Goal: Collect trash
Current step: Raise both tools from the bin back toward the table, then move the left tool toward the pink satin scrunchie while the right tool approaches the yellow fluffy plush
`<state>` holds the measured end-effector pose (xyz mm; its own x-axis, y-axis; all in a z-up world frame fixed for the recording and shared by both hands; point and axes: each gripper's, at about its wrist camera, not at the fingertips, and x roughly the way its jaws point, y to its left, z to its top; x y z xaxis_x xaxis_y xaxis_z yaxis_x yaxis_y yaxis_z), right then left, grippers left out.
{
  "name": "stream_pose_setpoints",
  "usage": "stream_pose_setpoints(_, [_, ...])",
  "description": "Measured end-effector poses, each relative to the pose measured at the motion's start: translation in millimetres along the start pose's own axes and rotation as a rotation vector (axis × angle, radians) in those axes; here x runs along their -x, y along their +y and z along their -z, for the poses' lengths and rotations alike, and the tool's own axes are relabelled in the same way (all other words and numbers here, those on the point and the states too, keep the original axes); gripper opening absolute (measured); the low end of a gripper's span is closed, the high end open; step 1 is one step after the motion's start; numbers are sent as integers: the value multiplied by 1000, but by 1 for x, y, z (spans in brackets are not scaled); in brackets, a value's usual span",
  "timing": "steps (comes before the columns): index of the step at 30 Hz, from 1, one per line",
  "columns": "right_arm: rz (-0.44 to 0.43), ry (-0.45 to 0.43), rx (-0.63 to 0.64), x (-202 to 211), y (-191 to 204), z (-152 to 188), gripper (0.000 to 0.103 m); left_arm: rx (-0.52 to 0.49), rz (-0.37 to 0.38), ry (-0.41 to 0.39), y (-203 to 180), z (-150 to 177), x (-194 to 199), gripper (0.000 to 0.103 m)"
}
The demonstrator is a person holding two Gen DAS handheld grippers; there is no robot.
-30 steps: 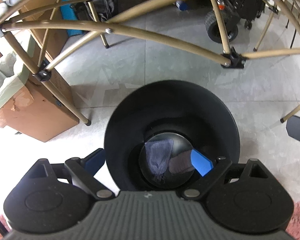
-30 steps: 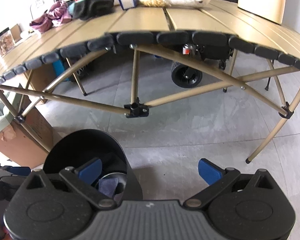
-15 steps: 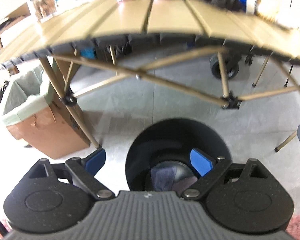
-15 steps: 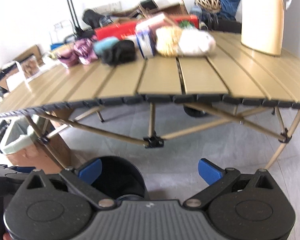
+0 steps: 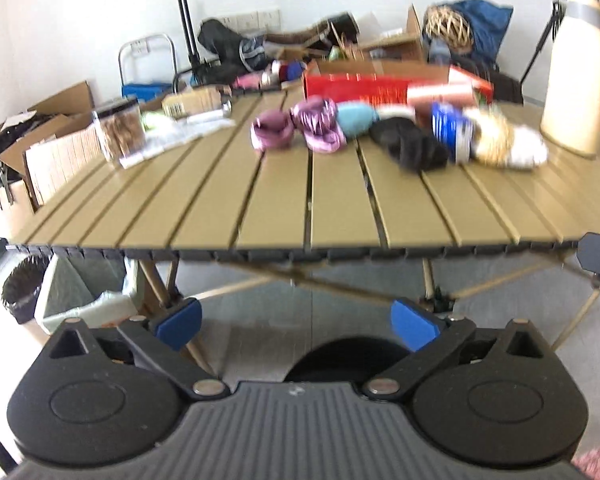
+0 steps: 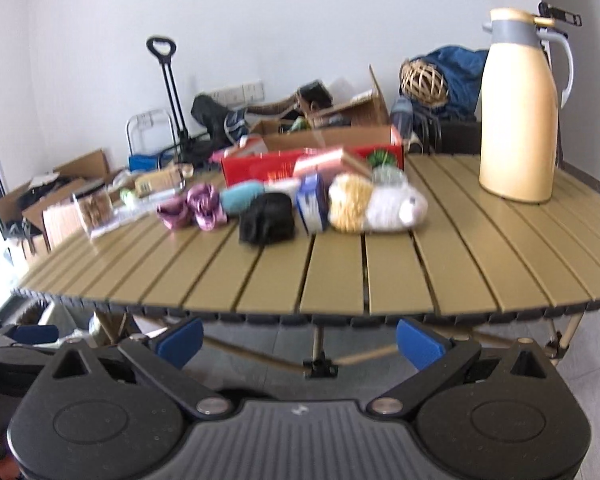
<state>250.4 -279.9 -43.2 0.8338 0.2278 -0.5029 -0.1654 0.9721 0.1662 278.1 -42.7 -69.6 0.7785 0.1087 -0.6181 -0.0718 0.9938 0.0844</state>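
1. Jaws of the left gripper (image 5: 296,322) stand wide apart with nothing between the blue pads; the right gripper (image 6: 300,340) is likewise spread and empty.
2. Left wrist view: black bin (image 5: 342,358) sits on the floor just below the gripper, only its rim arc showing — the right view does not clearly show it. On the slatted table (image 5: 284,216) a loose row of items runs left to right: purple wrappers (image 5: 296,126), teal piece (image 5: 356,119), black bundle (image 5: 410,144), blue-labelled pack (image 5: 452,130).
3. Right wrist view: same row, with the black bundle (image 6: 266,218) nearest the table edge; cream thermos (image 6: 518,120) is seen whole, upright at right.
4. Writing on the red box (image 6: 268,168) — too blurred to read.
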Motion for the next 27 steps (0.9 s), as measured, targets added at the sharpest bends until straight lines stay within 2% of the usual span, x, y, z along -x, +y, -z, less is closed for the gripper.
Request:
stream_pose_setpoints(8, [-9, -120, 21, 5, 8, -36, 103, 45, -4, -103, 12, -35, 11, 103])
stream_pose_setpoints(13, [-8, -173, 24, -6, 12, -63, 103, 72, -18, -153, 22, -56, 7, 103])
stream_pose_setpoints(20, [-30, -214, 55, -46, 19, -95, 103, 114, -52, -204, 35, -82, -6, 103])
stream_pose_setpoints(27, [-51, -251, 54, -86, 29, -107, 103, 148, -64, -244, 47, -106, -22, 103])
